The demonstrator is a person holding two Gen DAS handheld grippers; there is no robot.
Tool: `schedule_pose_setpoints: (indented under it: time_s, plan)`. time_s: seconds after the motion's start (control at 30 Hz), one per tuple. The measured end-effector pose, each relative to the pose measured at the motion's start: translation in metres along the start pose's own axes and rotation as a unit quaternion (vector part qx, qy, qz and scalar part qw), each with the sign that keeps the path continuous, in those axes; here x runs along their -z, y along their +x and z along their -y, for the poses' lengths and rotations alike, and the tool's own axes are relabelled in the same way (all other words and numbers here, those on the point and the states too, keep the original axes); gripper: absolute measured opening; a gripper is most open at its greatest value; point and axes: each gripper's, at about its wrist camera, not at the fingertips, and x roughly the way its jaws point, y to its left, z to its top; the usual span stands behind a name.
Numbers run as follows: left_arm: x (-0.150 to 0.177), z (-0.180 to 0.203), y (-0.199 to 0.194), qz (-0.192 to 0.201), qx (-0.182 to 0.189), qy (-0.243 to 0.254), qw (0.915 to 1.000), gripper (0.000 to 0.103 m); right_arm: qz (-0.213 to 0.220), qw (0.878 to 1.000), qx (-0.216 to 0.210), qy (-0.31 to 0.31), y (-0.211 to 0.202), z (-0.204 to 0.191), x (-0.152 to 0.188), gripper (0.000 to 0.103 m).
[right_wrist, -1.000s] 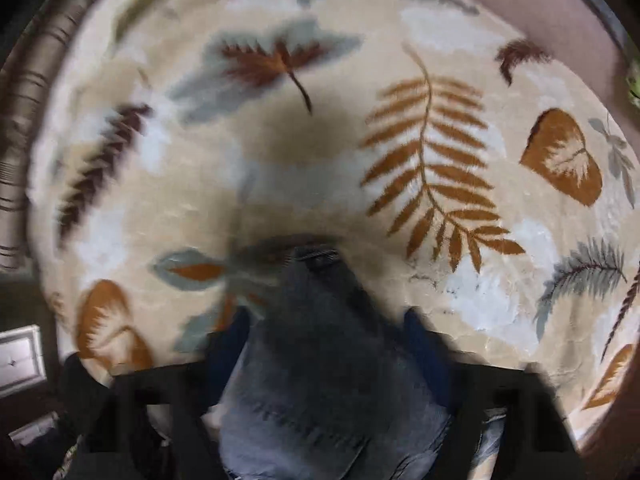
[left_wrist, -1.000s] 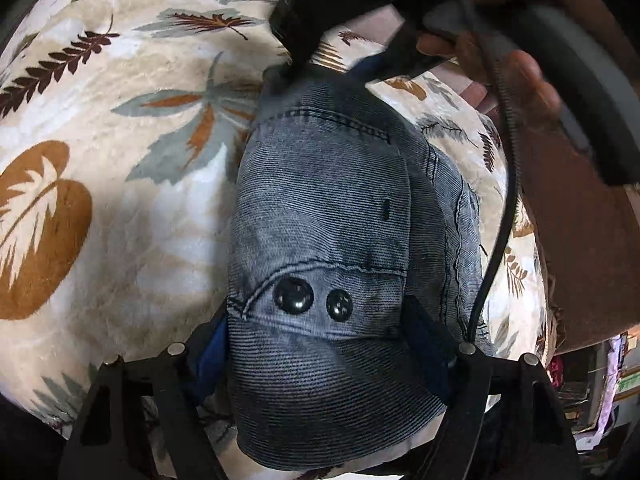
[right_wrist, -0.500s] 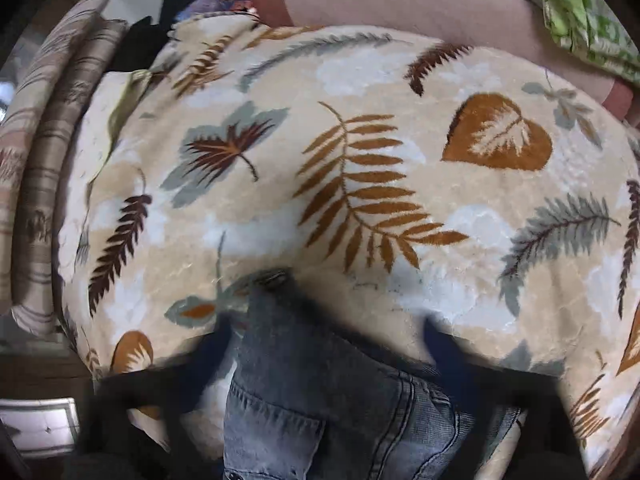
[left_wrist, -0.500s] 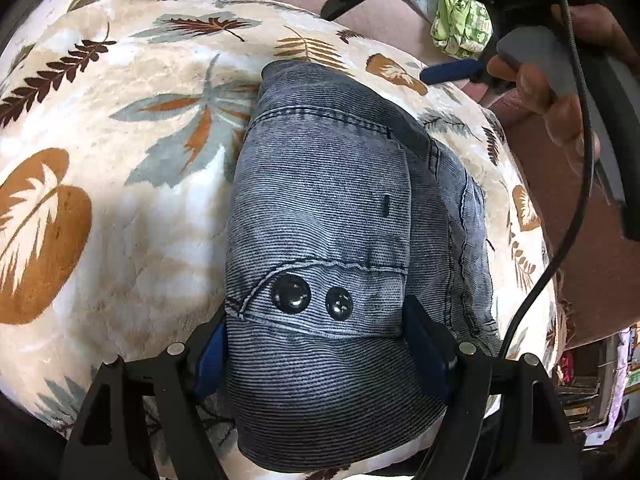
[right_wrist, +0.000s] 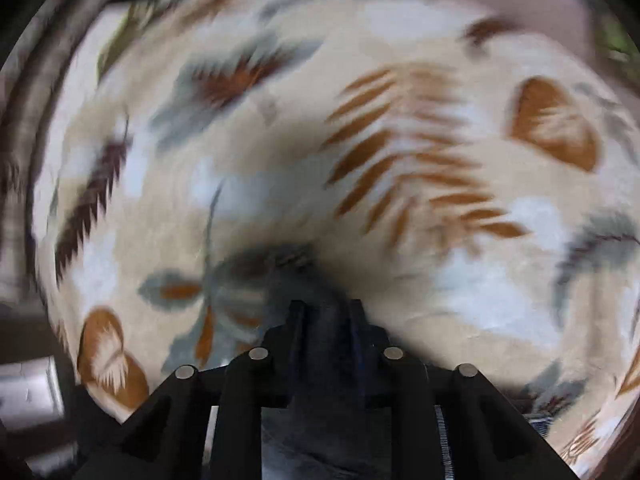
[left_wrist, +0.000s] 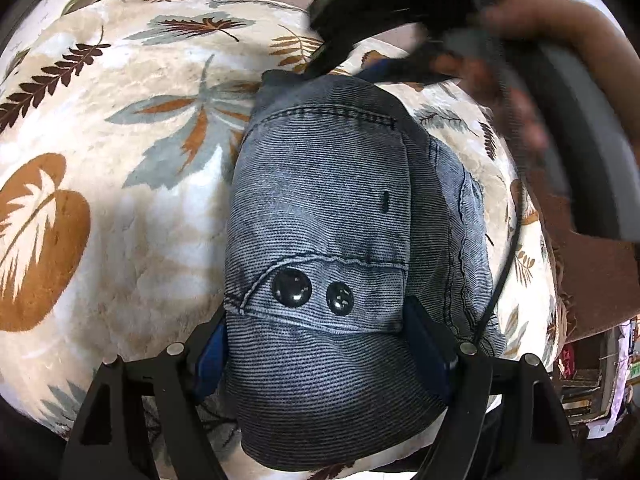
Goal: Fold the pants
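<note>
Folded denim pants [left_wrist: 324, 216] on the leaf-print blanket [left_wrist: 120, 208], tongs at both ends.

Your left tongs [left_wrist: 316, 340] sit spread around the near end, blue pads beside the cloth. Your right tongs [right_wrist: 326, 312] are pressed together at the far edge; the blur hides whether they pinch denim. It looks thick, heavy and floppy, so grip seams or the folded edge. The cable [left_wrist: 508, 248] drapes across the right side; mind it.

A cream blanket [left_wrist: 132, 216] printed with brown and grey leaves covers the bed; cluttered shelves [left_wrist: 588, 364] stand at lower right.
</note>
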Motion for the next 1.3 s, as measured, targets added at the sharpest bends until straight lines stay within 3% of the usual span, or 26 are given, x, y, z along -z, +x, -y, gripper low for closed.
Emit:
schedule_pose_setpoints:
  time_s: [0.03,0.07,0.13,0.23,0.3,0.37,0.4,0.43,0.47,0.57,0.63,0.73,0.8,0.83,0.93,1.0,1.03,1.1,1.17,1.23,1.27,1.3]
  plan:
    - [0.0,-0.001,0.0,0.0,0.002,-0.003,1.0,0.081,0.026,0.999,-0.003,0.023,-0.017,0.014,0.005,0.063]
    - [-0.001,-0.001,0.0,-0.002,0.005,-0.006,1.0,0.082,0.056,0.997,-0.008,0.049,-0.036,0.031,0.014,0.077]
    - [-0.004,-0.007,-0.002,-0.007,0.014,-0.011,0.9998,0.082,0.084,0.992,-0.044,0.085,-0.061,0.057,0.037,0.078]
    - [-0.006,-0.012,-0.009,-0.013,0.027,-0.028,0.9992,0.082,0.079,0.975,-0.172,0.12,-0.073,0.089,0.089,0.078]
    - [-0.004,-0.014,-0.015,-0.009,0.028,-0.03,0.9991,0.082,0.068,0.961,-0.235,0.132,-0.056,0.106,0.125,0.08]
    - [-0.002,-0.014,-0.022,-0.004,0.019,-0.024,0.9995,0.082,0.027,0.953,-0.24,0.181,-0.013,0.133,0.157,0.087]
    - [-0.002,-0.013,-0.023,-0.004,0.018,-0.02,0.9996,0.082,0.022,0.943,-0.249,0.22,0.005,0.149,0.171,0.084]
    - [-0.002,-0.01,-0.025,-0.005,0.01,-0.012,0.9999,0.082,0.061,0.924,-0.287,0.244,0.0,0.161,0.182,0.08]
    - [-0.002,-0.008,-0.027,-0.003,0.002,-0.005,1.0,0.082,0.074,0.915,-0.304,0.256,-0.008,0.166,0.188,0.08]
    - [-0.003,-0.007,-0.036,0.011,-0.022,0.003,0.9997,0.082,0.121,0.918,-0.294,0.238,-0.043,0.159,0.207,0.08]
    - [-0.001,-0.007,-0.041,0.017,-0.032,0.005,0.9993,0.082,0.135,0.906,-0.337,0.217,-0.053,0.146,0.223,0.08]
    - [0.005,-0.003,-0.038,0.006,-0.058,0.033,0.9977,0.082,0.113,0.91,-0.355,0.183,-0.04,0.121,0.247,0.081]
    - [0.009,0.001,-0.027,-0.007,-0.086,0.052,0.9949,0.085,0.069,0.928,-0.324,0.172,-0.012,0.109,0.258,0.081]
    - [0.011,0.002,-0.025,-0.009,-0.092,0.055,0.9942,0.086,0.081,0.926,-0.326,0.172,-0.008,0.109,0.264,0.08]
    - [0.01,0.004,-0.037,0.0,-0.102,0.055,0.9932,0.085,0.078,0.937,-0.3,0.164,-0.027,0.102,0.257,0.079]
    - [0.008,0.008,-0.055,0.028,-0.075,0.05,0.9955,0.085,0.108,0.944,-0.278,0.145,-0.053,0.099,0.246,0.079]
    - [0.008,0.009,-0.061,0.041,-0.072,0.052,0.9952,0.085,0.119,0.94,-0.287,0.137,-0.064,0.097,0.236,0.079]
    - [0.008,0.009,-0.061,0.047,-0.102,0.064,0.9916,0.085,0.135,0.931,-0.314,0.13,-0.078,0.094,0.213,0.08]
    - [0.01,0.004,-0.043,0.012,-0.13,0.073,0.9887,0.085,0.142,0.919,-0.347,0.121,-0.088,0.087,0.189,0.08]
    - [0.012,-0.002,-0.032,-0.001,-0.125,0.066,0.99,0.088,0.131,0.903,-0.387,0.131,-0.081,0.082,0.163,0.08]
    - [0.011,-0.002,-0.032,0.001,-0.126,0.066,0.9898,0.088,0.127,0.903,-0.39,0.13,-0.073,0.081,0.146,0.08]
    - [0.01,0.0,-0.032,-0.002,-0.131,0.073,0.9888,0.088,0.117,0.92,-0.351,0.129,-0.056,0.081,0.131,0.08]
